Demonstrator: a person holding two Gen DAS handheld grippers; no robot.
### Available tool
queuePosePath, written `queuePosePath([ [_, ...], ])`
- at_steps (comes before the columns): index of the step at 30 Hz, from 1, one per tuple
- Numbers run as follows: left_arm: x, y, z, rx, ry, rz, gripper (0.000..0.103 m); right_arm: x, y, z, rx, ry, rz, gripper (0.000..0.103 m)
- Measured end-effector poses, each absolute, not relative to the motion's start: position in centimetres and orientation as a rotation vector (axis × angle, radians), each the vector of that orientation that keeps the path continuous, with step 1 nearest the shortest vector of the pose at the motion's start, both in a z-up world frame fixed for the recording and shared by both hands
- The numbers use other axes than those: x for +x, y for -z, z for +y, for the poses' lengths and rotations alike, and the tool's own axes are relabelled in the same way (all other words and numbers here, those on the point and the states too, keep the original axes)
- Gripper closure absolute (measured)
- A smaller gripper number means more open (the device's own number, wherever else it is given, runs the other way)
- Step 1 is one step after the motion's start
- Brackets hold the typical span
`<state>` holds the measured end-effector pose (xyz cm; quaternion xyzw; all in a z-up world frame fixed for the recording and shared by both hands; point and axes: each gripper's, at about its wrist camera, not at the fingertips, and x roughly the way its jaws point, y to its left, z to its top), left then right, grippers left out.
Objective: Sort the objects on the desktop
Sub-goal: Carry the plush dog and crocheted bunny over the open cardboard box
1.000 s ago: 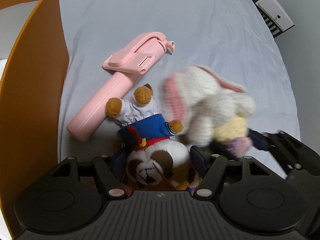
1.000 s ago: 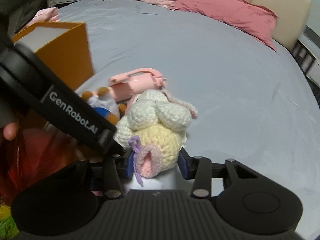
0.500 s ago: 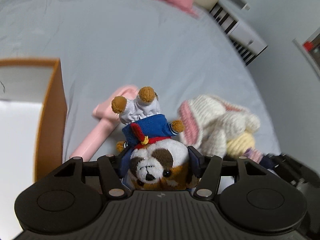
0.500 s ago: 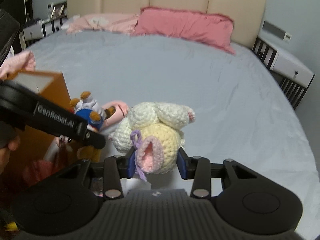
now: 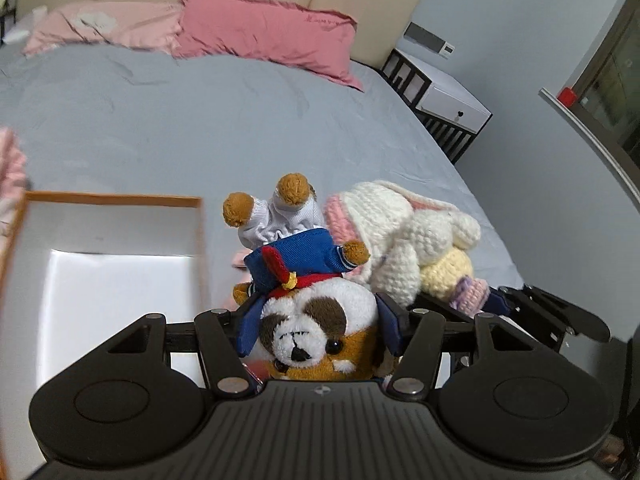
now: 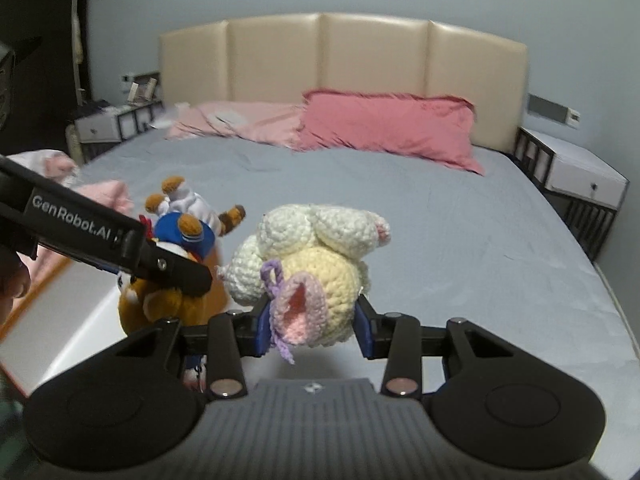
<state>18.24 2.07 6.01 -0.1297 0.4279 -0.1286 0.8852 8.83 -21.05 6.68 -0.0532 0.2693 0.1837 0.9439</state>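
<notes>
Orange box [image 5: 108,204] with the white inside sits on the far left, on the grey bed [image 5: 200,128]. Just right of it, the left gripper [image 5: 318,328] has its fingers clamped on the head of the plush dog [image 5: 308,280] in the blue sailor outfit, feet pointing up. Right next to that, touching it, the crochet bunny [image 6: 316,264] is squeezed between the right gripper [image 6: 314,330] fingers. Both toys are held up above the bed.
</notes>
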Motion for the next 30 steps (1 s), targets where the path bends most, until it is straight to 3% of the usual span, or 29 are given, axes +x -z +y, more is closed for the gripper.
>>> queuePosePath([
  [14,11.6,-3.6,10.2,-0.070,0.134,1.032,0.035,6.2,-5.1,-9.3,-0.030,-0.582,0.708,0.060],
  [30,10.6,1.6,11.8,0.197,0.196,1.150,0.035,7.3,-0.1,-1.2,-0.406,-0.635,0.834,0.060],
])
